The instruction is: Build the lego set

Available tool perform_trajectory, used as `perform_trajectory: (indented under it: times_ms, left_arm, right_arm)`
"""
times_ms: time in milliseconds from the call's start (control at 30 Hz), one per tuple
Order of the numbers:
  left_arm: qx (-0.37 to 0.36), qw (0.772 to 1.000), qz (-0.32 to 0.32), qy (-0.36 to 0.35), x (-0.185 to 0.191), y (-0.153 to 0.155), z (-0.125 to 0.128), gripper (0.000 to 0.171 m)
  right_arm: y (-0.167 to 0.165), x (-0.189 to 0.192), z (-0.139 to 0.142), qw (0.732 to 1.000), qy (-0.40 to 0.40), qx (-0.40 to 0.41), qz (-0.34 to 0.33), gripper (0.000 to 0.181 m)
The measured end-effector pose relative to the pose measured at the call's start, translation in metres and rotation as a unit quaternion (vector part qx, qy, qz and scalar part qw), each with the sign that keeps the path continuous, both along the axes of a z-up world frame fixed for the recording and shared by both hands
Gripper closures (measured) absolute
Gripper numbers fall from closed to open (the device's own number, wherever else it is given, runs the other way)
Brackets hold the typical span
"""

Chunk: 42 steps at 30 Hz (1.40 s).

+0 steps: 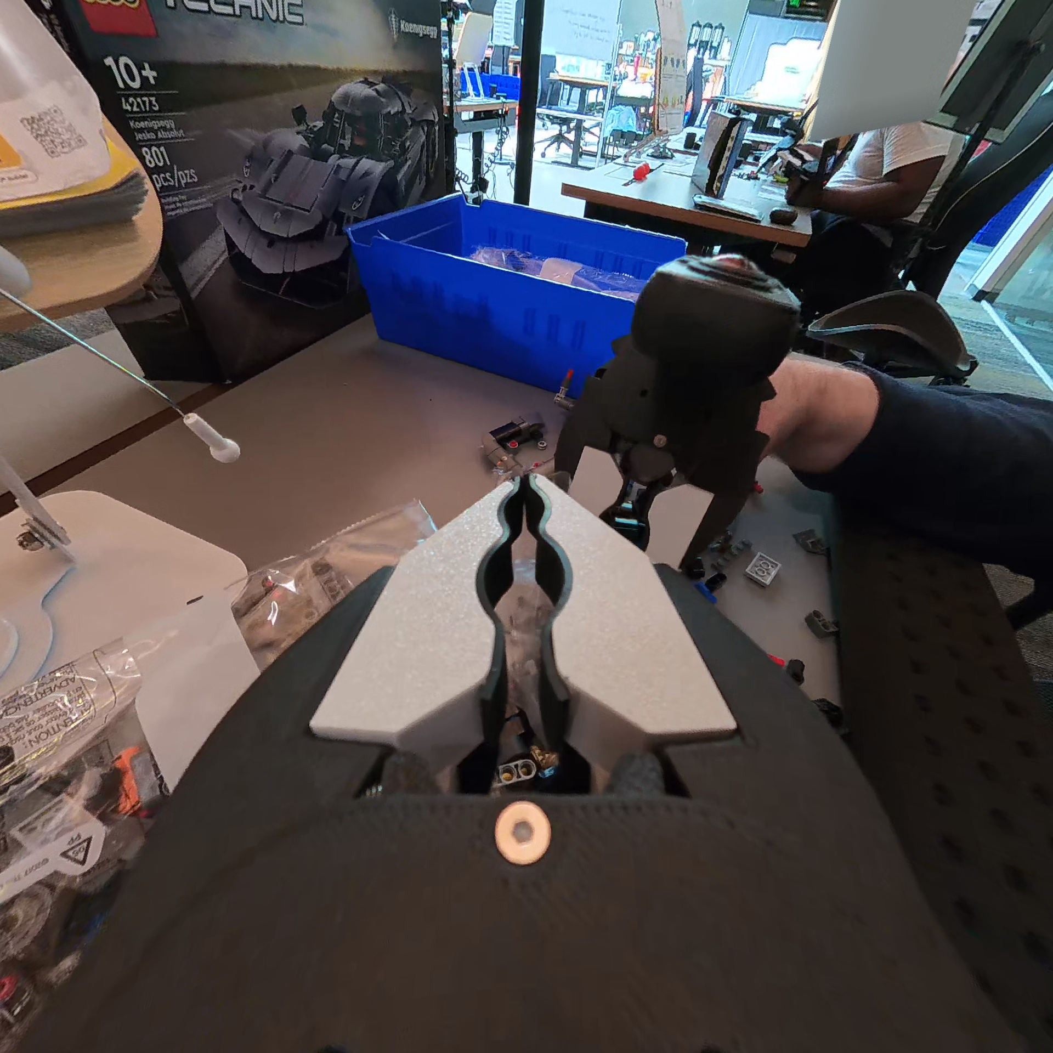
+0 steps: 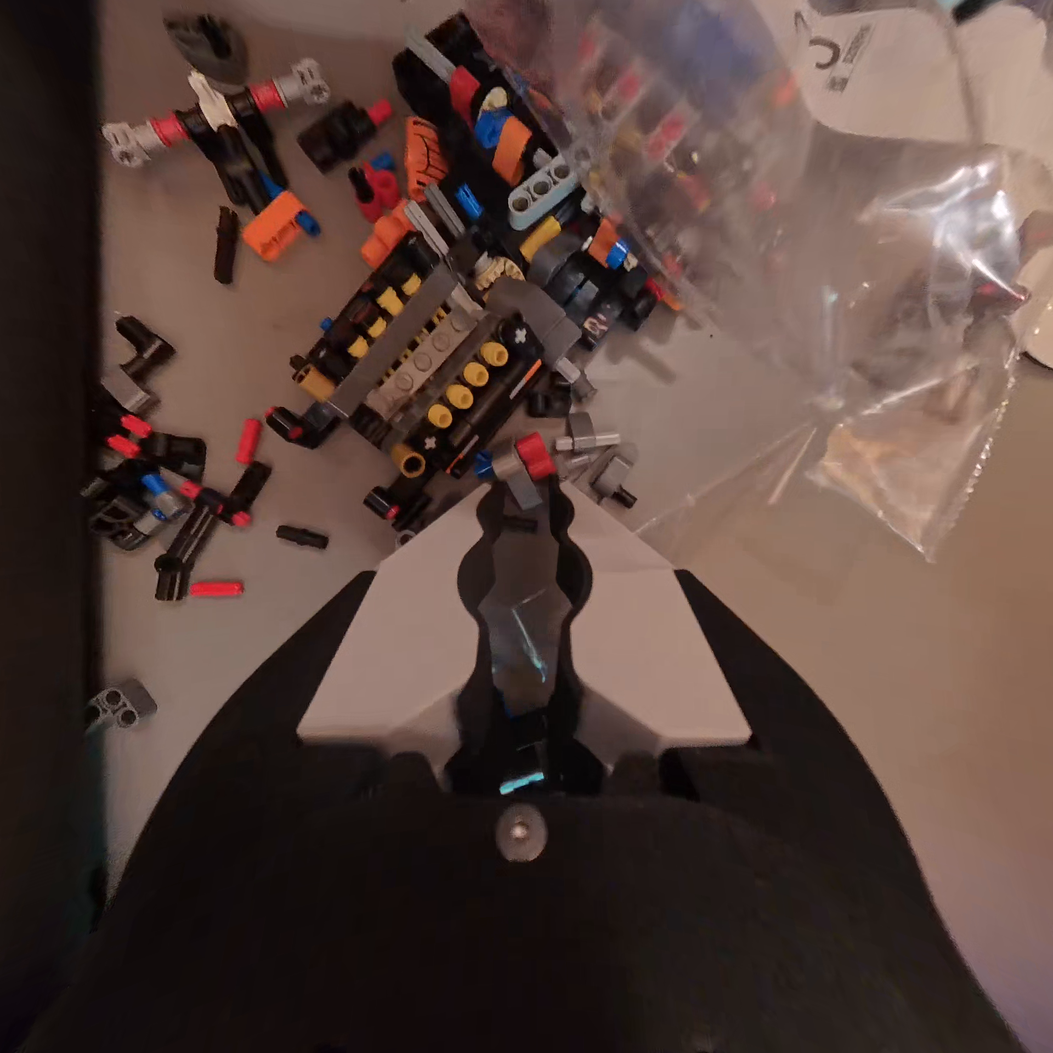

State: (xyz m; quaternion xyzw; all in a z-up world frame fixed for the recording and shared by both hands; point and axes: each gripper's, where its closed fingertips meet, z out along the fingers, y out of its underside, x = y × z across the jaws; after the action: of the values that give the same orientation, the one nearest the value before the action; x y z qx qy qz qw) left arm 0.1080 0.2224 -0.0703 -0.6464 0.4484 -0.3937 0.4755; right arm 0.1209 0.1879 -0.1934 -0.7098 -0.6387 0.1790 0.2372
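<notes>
We see right tongs (image 2: 521, 493) narrow, nipping the grey-red piece (image 2: 527, 461) | engine block (image 2: 421, 370) just ahead-left, long axis diagonal | left tongs (image 1: 525, 484) pressed together, empty, farther

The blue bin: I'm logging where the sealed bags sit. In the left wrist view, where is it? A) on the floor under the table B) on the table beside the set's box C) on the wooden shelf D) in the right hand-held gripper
B: the blue bin stands on the table, right beside the upright set box.
</notes>
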Motion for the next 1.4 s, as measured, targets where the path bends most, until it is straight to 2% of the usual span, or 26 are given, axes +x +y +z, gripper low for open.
perform_trajectory:
  times_ms: [167,300,400,500,667,933,1100,1300,1400]
  left_arm:
    - [0.002,1.000,0.000,0.003,0.001,-0.001,0.000,0.171]
    - [0.002,1.000,-0.001,0.003,0.001,-0.001,0.000,0.171]
    - [0.000,1.000,-0.001,0.003,0.001,-0.001,-0.001,0.171]
    - [-0.001,1.000,-0.002,0.005,0.001,-0.001,-0.002,0.171]
    - [-0.003,1.000,-0.002,0.005,0.001,-0.001,-0.002,0.171]
    - [-0.009,1.000,-0.008,0.013,0.003,-0.002,-0.006,0.171]
    - [-0.029,0.999,-0.027,0.034,0.006,-0.008,-0.018,0.171]
    - [-0.031,0.993,-0.056,0.098,0.014,-0.019,-0.041,0.171]
    - [-0.030,0.993,-0.066,0.093,0.016,-0.024,-0.039,0.163]
  right_arm:
    - [0.005,0.000,0.003,1.000,0.010,-0.003,-0.015,0.164]
    - [0.019,0.002,0.010,0.999,0.018,0.025,-0.043,0.165]
    - [0.029,0.008,0.000,0.997,-0.012,0.036,-0.068,0.158]
    - [0.032,0.005,-0.002,0.997,-0.007,0.030,-0.077,0.160]
    - [0.032,0.003,-0.001,0.997,-0.002,0.029,-0.077,0.168]
    - [0.025,0.006,0.001,0.998,-0.001,0.017,-0.062,0.168]
    - [0.018,0.005,0.018,0.998,0.037,0.009,-0.048,0.168]
    - [0.009,0.000,0.046,0.993,0.111,0.001,-0.028,0.168]
    - [0.011,0.001,0.056,0.991,0.129,0.017,-0.029,0.168]
